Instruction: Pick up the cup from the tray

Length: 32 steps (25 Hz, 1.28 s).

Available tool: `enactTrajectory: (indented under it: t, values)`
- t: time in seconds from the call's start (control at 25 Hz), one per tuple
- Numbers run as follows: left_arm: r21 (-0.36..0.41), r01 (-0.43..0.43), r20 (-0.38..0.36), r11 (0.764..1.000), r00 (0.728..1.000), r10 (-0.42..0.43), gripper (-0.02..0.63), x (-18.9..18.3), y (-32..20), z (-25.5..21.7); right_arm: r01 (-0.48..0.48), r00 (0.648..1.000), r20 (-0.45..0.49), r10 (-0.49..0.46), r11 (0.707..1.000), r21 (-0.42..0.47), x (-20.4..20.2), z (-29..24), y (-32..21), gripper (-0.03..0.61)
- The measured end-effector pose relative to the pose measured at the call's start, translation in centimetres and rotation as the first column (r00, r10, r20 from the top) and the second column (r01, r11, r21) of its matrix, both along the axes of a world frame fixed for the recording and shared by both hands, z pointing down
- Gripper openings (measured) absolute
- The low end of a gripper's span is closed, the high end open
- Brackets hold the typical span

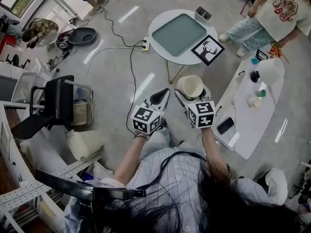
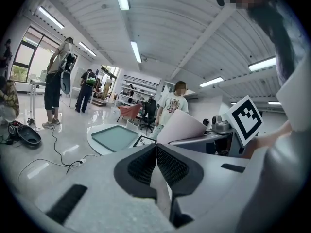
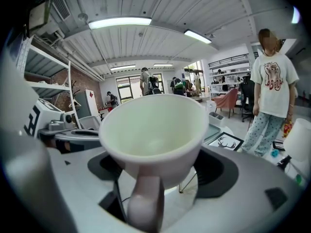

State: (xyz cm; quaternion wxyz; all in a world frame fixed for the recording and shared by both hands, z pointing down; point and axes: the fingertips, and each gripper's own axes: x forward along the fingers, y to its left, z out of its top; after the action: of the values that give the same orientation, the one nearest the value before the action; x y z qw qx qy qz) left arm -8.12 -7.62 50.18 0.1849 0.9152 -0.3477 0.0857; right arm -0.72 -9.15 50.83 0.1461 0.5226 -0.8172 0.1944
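Observation:
A cream cup [image 1: 190, 87] with a handle is held up in the air, clamped by my right gripper [image 1: 192, 94]. In the right gripper view the cup [image 3: 153, 132] fills the middle, its mouth open toward the camera and empty, its handle pointing down between the pads of the right gripper [image 3: 160, 173]. The grey-green tray [image 1: 179, 34] lies bare on the round white table [image 1: 163, 51] beyond both grippers. My left gripper [image 1: 161, 98] hovers just left of the cup, with its jaws closed together and nothing in them. In the left gripper view its tips [image 2: 156, 147] meet, with the tray [image 2: 115, 137] far ahead.
A framed deer picture [image 1: 208, 49] lies at the round table's edge. A long white table [image 1: 248, 115] at the right carries a phone [image 1: 225, 125] and small cups. A person [image 1: 272, 11] stands beside it. Cables [image 1: 130, 67] run across the floor; a black chair [image 1: 56, 103] stands at the left.

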Motion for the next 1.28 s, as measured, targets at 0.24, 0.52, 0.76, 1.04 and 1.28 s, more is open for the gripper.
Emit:
enactTrajectory:
  t: [0.24, 0.52, 0.76, 1.04, 1.28]
  values:
    - [0.022, 0.045, 0.004, 0.999, 0.999, -0.046, 0.014, 1.8, 3.0, -0.7, 0.049, 0.999, -0.002, -0.049, 0.999, 0.001, 1.7, -0.1, 3.5, 0.417]
    - [0.026, 0.079, 0.011, 0.997, 0.997, -0.080, 0.014, 4.6, 9.0, -0.6, 0.098, 0.995, 0.013, -0.098, 0.995, 0.011, 4.1, -0.2, 8.6, 0.418]
    - [0.050, 0.102, 0.014, 0.993, 0.995, -0.103, 0.014, 6.0, 15.1, -1.1, 0.135, 0.991, 0.023, -0.135, 0.990, 0.032, 5.0, -0.9, 14.8, 0.417]
    - [0.048, 0.114, 0.016, 0.992, 0.993, -0.115, 0.014, 6.3, 15.4, -1.3, 0.177, 0.984, 0.024, -0.177, 0.984, 0.003, 4.6, -0.6, 16.3, 0.419]
    - [0.049, 0.123, 0.012, 0.991, 0.992, -0.124, 0.014, 6.5, 16.2, -1.4, 0.199, 0.980, 0.020, -0.199, 0.980, -0.021, 5.1, -0.2, 18.5, 0.417]
